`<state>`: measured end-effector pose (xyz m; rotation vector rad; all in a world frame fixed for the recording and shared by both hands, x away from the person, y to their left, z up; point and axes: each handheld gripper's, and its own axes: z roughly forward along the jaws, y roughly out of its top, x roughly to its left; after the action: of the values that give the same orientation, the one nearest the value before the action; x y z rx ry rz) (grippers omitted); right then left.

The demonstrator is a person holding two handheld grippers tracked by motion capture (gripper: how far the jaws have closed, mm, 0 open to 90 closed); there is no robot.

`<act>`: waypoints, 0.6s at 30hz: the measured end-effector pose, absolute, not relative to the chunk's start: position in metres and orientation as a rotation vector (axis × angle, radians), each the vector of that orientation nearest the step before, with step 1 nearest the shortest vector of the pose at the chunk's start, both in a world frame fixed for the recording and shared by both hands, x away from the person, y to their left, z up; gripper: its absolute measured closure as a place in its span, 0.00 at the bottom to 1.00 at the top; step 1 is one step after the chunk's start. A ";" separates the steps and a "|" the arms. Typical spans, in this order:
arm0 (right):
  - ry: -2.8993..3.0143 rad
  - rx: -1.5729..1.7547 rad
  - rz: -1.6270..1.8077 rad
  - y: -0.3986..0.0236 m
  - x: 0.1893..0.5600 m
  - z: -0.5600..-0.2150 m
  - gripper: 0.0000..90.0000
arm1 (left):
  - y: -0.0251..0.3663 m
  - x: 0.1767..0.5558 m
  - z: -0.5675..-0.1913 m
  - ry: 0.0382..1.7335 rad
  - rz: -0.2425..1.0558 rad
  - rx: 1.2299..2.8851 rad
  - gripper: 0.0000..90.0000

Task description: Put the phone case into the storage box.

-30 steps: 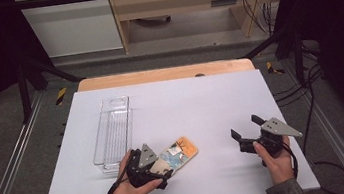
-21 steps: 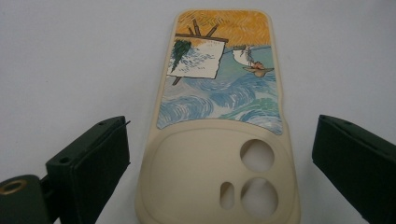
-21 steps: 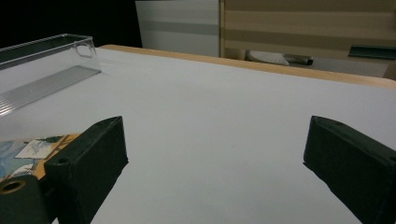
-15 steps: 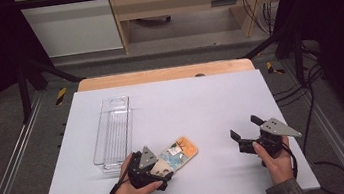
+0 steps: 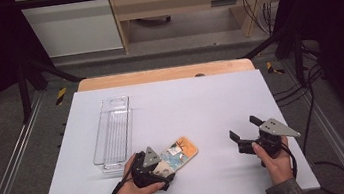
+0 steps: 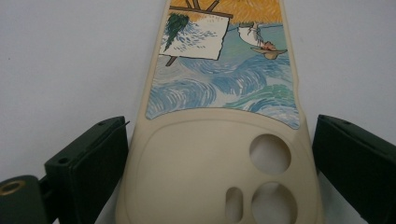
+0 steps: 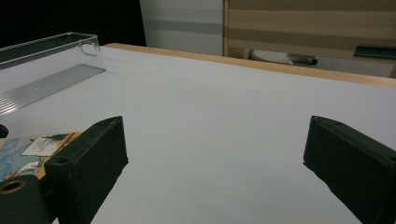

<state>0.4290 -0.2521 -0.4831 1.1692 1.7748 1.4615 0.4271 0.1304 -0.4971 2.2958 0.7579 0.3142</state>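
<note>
The phone case (image 6: 219,140) lay flat on the white table (image 5: 201,103), near the front edge, just right of the clear tray (image 5: 112,130). The left gripper (image 5: 161,165) had its jaws spread wide, one either side of the camera-cutout end, neither pad quite touching yet. I'd say the trick was to squeeze evenly on the long edges, since a soft case flexes and can pop out. The right gripper (image 5: 245,135) sat well apart, jaws apart too, holding nothing

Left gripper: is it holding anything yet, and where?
Nothing held: the left gripper stands open astride the camera-cutout end of the cream painted phone case, gaps both sides.
</note>
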 end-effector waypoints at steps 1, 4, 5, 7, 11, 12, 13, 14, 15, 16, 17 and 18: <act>1.775 1.170 1.461 -0.252 0.429 -0.483 0.07 | 0.131 0.427 -0.497 0.760 0.311 2.293 0.05; 1.775 1.170 1.460 -0.252 0.429 -0.483 0.07 | 0.131 0.428 -0.497 0.756 0.306 2.297 0.05; 1.773 1.169 1.460 -0.252 0.429 -0.483 0.07 | 0.131 0.428 -0.497 0.749 0.313 2.302 0.06; 1.771 1.168 1.459 -0.252 0.429 -0.483 0.07 | 0.132 0.427 -0.496 0.743 0.313 2.300 0.08; 1.770 1.171 1.458 -0.252 0.429 -0.483 0.07 | 0.131 0.426 -0.495 0.743 0.323 2.309 0.11; 1.771 1.170 1.457 -0.251 0.429 -0.483 0.07 | 0.130 0.425 -0.495 0.744 0.322 2.313 0.12; 1.771 1.170 1.457 -0.251 0.429 -0.483 0.07 | 0.130 0.425 -0.494 0.743 0.320 2.317 0.12; 1.771 1.170 1.457 -0.251 0.429 -0.483 0.07 | 0.130 0.424 -0.494 0.744 0.318 2.319 0.12; 1.773 1.171 1.458 -0.250 0.429 -0.483 0.07 | 0.130 0.424 -0.493 0.739 0.317 2.322 0.12; 1.774 1.169 1.457 -0.250 0.429 -0.483 0.07 | 0.130 0.423 -0.493 0.745 0.309 2.311 0.13; 1.777 1.163 1.453 -0.249 0.429 -0.483 0.07 | 0.131 0.423 -0.492 0.750 0.297 2.296 0.13; 1.780 1.161 1.452 -0.249 0.428 -0.483 0.07 | 0.131 0.423 -0.491 0.753 0.300 2.284 0.13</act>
<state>0.4285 -0.2485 -0.4833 1.1609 1.7796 1.4516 0.4231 0.1311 -0.4911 2.2836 0.7526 0.2999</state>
